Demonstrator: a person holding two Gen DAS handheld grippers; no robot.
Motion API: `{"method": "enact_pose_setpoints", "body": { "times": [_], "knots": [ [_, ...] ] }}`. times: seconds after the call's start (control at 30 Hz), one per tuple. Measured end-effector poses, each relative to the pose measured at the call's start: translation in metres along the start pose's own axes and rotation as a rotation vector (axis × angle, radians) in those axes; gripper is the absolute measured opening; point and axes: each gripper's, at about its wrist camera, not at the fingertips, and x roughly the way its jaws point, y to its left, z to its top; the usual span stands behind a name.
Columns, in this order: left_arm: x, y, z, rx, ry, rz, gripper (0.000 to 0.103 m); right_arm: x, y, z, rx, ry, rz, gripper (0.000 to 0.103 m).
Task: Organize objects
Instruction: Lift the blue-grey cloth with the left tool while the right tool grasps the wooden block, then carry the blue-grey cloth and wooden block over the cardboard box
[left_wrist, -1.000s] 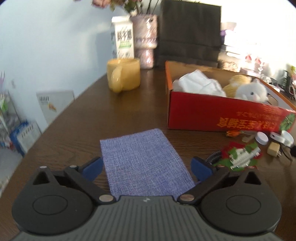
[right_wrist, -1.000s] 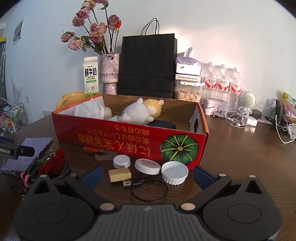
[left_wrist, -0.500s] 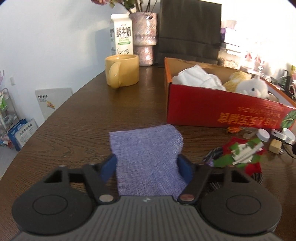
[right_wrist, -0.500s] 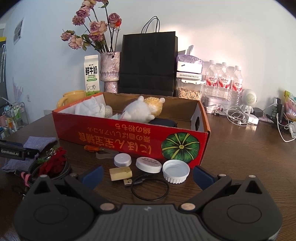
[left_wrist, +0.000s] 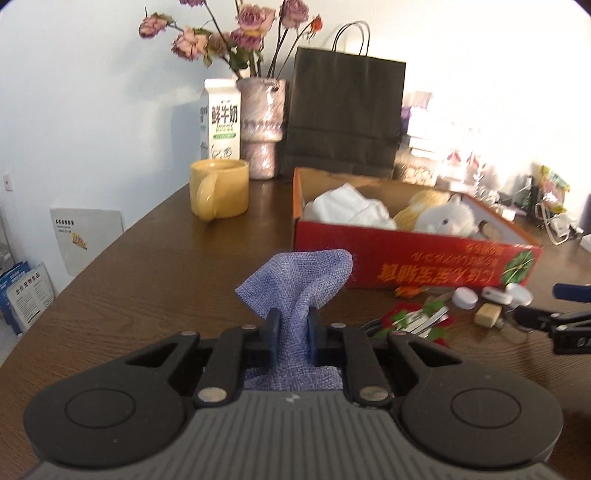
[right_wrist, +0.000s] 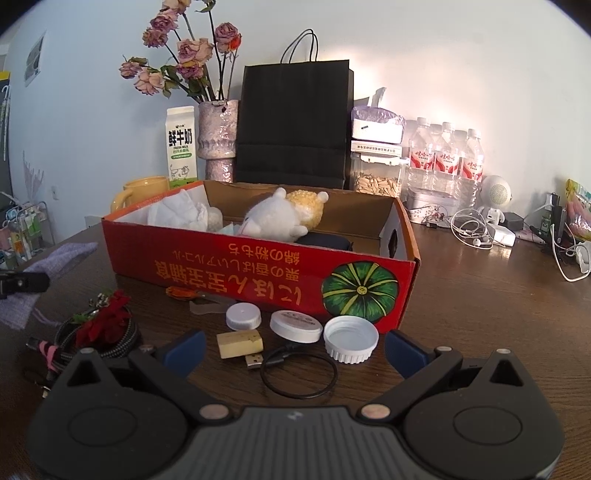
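Observation:
My left gripper (left_wrist: 292, 328) is shut on a blue-purple woven cloth (left_wrist: 299, 275), bunched between the blue pads and lifted off the dark wood table (left_wrist: 147, 280). The cloth (right_wrist: 55, 258) also shows at the left edge of the right wrist view. Beyond it stands a red cardboard box (left_wrist: 417, 258) holding white tissue, a white plush toy (left_wrist: 448, 219) and a yellow plush. My right gripper (right_wrist: 293, 345) rests open over small items in front of the box (right_wrist: 258, 269): white lids (right_wrist: 351, 339), a cork-coloured block (right_wrist: 240, 343), a black cable loop (right_wrist: 299, 374).
A yellow mug (left_wrist: 218, 194), a milk carton (left_wrist: 221, 122), a vase of dried roses (left_wrist: 262, 129) and a black paper bag (left_wrist: 343, 118) stand at the back. A red flower ornament on a braided cable (right_wrist: 107, 325) lies at left. Water bottles (right_wrist: 447, 155) and cables (right_wrist: 476, 232) crowd the right.
The left gripper's jaws went from wide open around the flat cloth to shut on it, bunching it up, and the gripper rose and tilted upward. The right gripper stayed still.

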Motion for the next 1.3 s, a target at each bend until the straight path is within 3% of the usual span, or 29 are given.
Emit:
{"method": "enact_pose_setpoints", "body": {
  "times": [0.13, 0.23, 0.5, 0.63, 0.7, 1.0, 1.3],
  "knots": [
    [-0.009, -0.002, 0.004, -0.011, -0.019, -0.030, 0.015, 0.003, 0.011, 0.001, -0.034, 0.013, 0.021, 0.102],
    [-0.012, -0.005, 0.006, -0.010, -0.025, -0.055, 0.015, 0.006, 0.019, 0.002, -0.066, 0.015, 0.043, 0.094],
    [-0.018, -0.013, 0.009, -0.001, -0.030, -0.096, 0.015, 0.026, 0.029, 0.009, -0.122, 0.060, 0.079, 0.058],
    [-0.018, -0.013, 0.008, -0.007, -0.025, -0.103, 0.015, 0.032, 0.031, 0.012, -0.141, 0.070, 0.086, 0.051],
    [-0.018, -0.012, 0.008, -0.010, -0.024, -0.105, 0.015, 0.031, 0.031, 0.012, -0.141, 0.060, 0.079, 0.040],
    [-0.016, -0.011, 0.007, -0.011, -0.016, -0.113, 0.015, 0.031, 0.032, 0.010, -0.153, 0.089, 0.096, 0.032],
    [-0.017, -0.014, 0.008, -0.007, -0.019, -0.128, 0.015, 0.032, 0.028, 0.009, -0.138, 0.088, 0.110, 0.029]
  ]
}}
